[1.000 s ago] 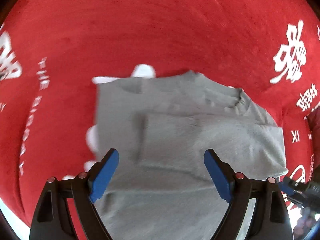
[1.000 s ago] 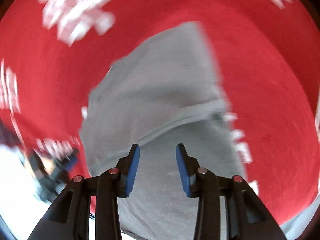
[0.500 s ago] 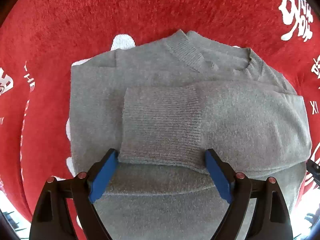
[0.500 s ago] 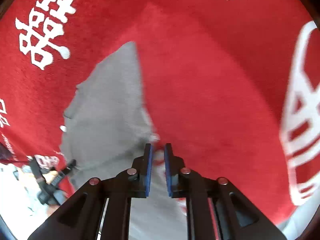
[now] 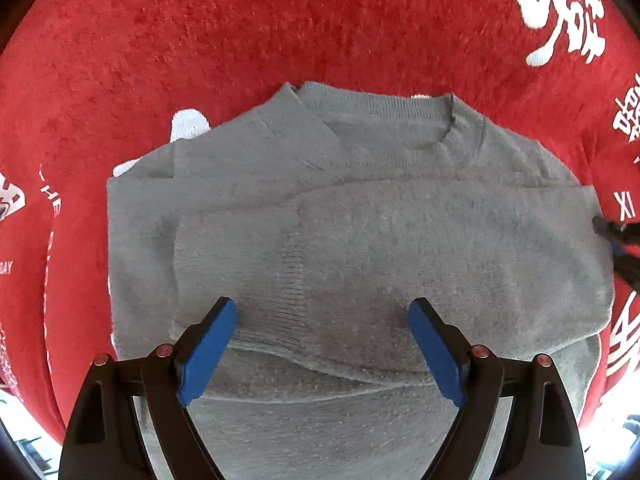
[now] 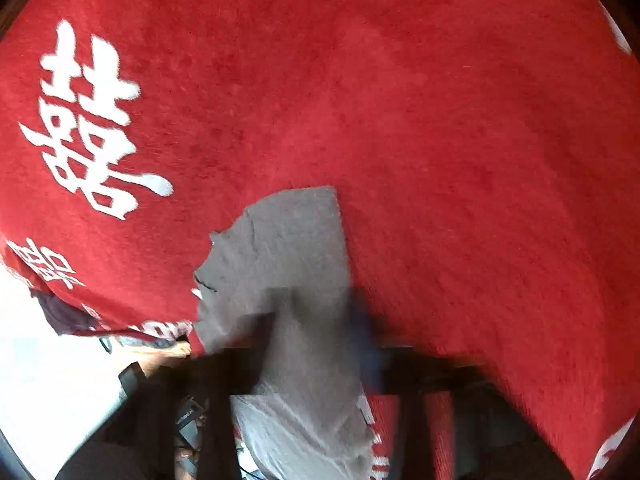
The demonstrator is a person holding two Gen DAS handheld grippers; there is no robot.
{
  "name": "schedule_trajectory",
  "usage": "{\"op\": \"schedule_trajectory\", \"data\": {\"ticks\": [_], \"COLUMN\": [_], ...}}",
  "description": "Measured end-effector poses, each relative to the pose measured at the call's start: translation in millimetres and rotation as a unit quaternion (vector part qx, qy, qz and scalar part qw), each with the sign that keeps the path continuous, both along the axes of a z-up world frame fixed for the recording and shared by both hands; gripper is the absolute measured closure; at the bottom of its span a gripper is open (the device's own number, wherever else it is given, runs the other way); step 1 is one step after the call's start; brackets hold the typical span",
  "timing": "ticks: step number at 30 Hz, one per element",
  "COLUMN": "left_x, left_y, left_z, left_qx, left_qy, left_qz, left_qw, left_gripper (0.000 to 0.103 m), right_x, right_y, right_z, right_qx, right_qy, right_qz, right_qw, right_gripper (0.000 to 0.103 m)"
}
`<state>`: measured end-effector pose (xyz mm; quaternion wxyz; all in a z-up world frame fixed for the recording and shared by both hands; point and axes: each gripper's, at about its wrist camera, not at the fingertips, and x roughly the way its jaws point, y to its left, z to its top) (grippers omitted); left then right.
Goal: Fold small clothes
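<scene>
1. Left wrist view: the grey sweater [image 5: 360,240] lies flat on the red cloth [image 5: 240,40], one sleeve [image 5: 400,264] already folded across its chest; I judge the body fold is left.
2. Fuzzy knit, ribbed collar [image 5: 400,116] and cuff.
3. Left gripper [image 5: 322,344] hovers over it, fingers spread, empty.
4. Right gripper [image 6: 316,360] is blurred; I cannot tell its state.

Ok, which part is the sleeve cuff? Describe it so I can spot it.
Start at the red cloth, then the grey sweater lying on it. A sleeve is folded across the chest; its cuff is the ribbed end just ahead of the open left gripper, far from the ribbed collar.
</scene>
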<state>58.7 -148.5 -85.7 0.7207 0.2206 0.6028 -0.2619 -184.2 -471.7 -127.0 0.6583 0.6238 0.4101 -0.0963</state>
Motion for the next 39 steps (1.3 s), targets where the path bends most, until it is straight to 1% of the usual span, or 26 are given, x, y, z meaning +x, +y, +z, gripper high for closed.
{"op": "schedule_trajectory", "data": {"ticks": [1,2,3,4,5,7,8,10,11,12,14,15,17,18,20,21,22,24,26,27,28,31,32,33,35,39], "left_x": [-2.0,-4.3,-10.7,-14.3,-18.2,-22.9,-23.7,-23.7,-22.8,-20.3,-16.9,-16.4,-9.1,-1.3,11.9,18.8,22.4,23.8,24.6,26.2,27.2,20.5,13.8,8.5,-6.4,-37.6], "left_y": [-2.2,-5.6,-9.3,-13.1,-17.6,-22.4,-23.5,-24.3,-24.2,-23.4,-19.5,-15.7,-10.7,0.0,5.7,9.4,14.7,18.2,30.6,40.7,46.1,61.6,61.6,64.8,71.3,71.9], "left_z": [1.0,2.0,0.2,-2.0,-6.7,-8.5,-8.1,-6.7,-5.0,-3.2,7.7,12.1,20.3,26.4,23.0,17.3,12.9,-0.7,-3.7,-0.9,1.7,18.5,23.7,28.8,42.1,69.3], "left_qx": [0.000,-0.002,-0.003,0.002,0.011,0.015,0.015,0.013,0.013,0.014,0.011,0.008,0.001,-0.003,0.002,0.008,0.013,0.039,0.018,0.023,0.025,0.032,0.032,0.032,0.039,0.040], "left_qy": [-0.002,-0.003,-0.004,-0.003,0.001,-0.006,-0.008,-0.003,-0.002,-0.005,-0.022,-0.027,-0.034,-0.034,-0.033,-0.028,-0.026,-0.033,-0.023,-0.015,-0.012,-0.019,-0.015,-0.010,0.001,0.024], "left_qz": [0.000,0.000,-0.002,-0.005,-0.010,-0.014,-0.015,-0.010,-0.009,-0.009,-0.005,-0.001,0.015,0.028,0.047,0.059,0.061,0.059,0.063,0.077,0.082,0.080,0.076,0.071,0.058,0.030], "left_qw": [1.0000,1.0000,1.0000,1.0000,0.9999,0.9998,0.9998,0.9999,0.9999,0.9999,0.9997,0.9996,0.9993,0.9990,0.9984,0.9979,0.9977,0.9970,0.9975,0.9967,0.9962,0.9961,0.9965,0.9969,0.9975,0.9984], "left_gripper": [0.014,0.014,0.014,0.014,0.014,0.014,0.014,0.014,0.014,0.014,0.014,0.014,0.014,0.014,0.014,0.014,0.014,0.014,0.014,0.014,0.014,0.014,0.014,0.014,0.014,0.014], "right_x": [8.9,13.7,17.7,23.8,27.9,23.2,17.3,4.3,-4.5,-9.9,-14.3,-17.3,-17.9,-13.4,-0.8,10.9,22.4,41.1,51.8,51.7,47.3,34.7,29.1,25.9,17.7,7.1], "right_y": [0.0,-3.3,-6.5,-9.0,-12.6,-19.0,-20.9,-21.9,-20.4,-17.7,-8.9,-0.8,14.0,25.8,43.5,56.7,66.7,86.7,100.0,106.0,107.9,108.3,109.2,113.1,120.0,145.7], "right_z": [10.7,24.2,39.0,40.6,34.3,15.4,11.6,17.3,22.5,26.0,31.2,37.7,48.6,56.5,65.1,69.6,69.7,63.1,49.5,39.9,41.7,49.5,54.0,60.1,71.4,89.3], "right_qx": [-0.019,-0.041,-0.077,-0.096,-0.102,-0.100,-0.096,-0.103,-0.102,-0.100,-0.101,-0.110,-0.128,-0.139,-0.160,-0.173,-0.180,-0.187,-0.198,-0.208,-0.217,-0.207,-0.206,-0.208,-0.217,-0.201], "right_qy": [-0.009,-0.032,-0.043,-0.028,-0.001,0.056,0.064,0.064,0.060,0.058,0.064,0.071,0.067,0.060,0.051,0.044,0.041,0.049,0.082,0.107,0.099,0.108,0.112,0.114,0.118,0.126], "right_qz": [0.007,0.012,0.022,0.030,0.039,0.046,0.040,0.017,0.009,0.008,0.021,0.035,0.053,0.070,0.096,0.115,0.127,0.154,0.178,0.191,0.184,0.177,0.172,0.169,0.167,0.153], "right_qw": [1.000,0.999,0.996,0.994,0.994,0.992,0.993,0.993,0.993,0.993,0.993,0.991,0.988,0.986,0.981,0.977,0.975,0.969,0.960,0.953,0.954,0.956,0.957,0.957,0.955,0.959], "right_gripper": [0.095,0.096,0.096,0.096,0.096,0.095,0.092,0.080,0.068,0.061,0.061,0.061,0.061,0.063,0.070,0.071,0.071,0.071,0.072,0.078,0.078,0.075,0.071,0.063,0.053,0.050]}}
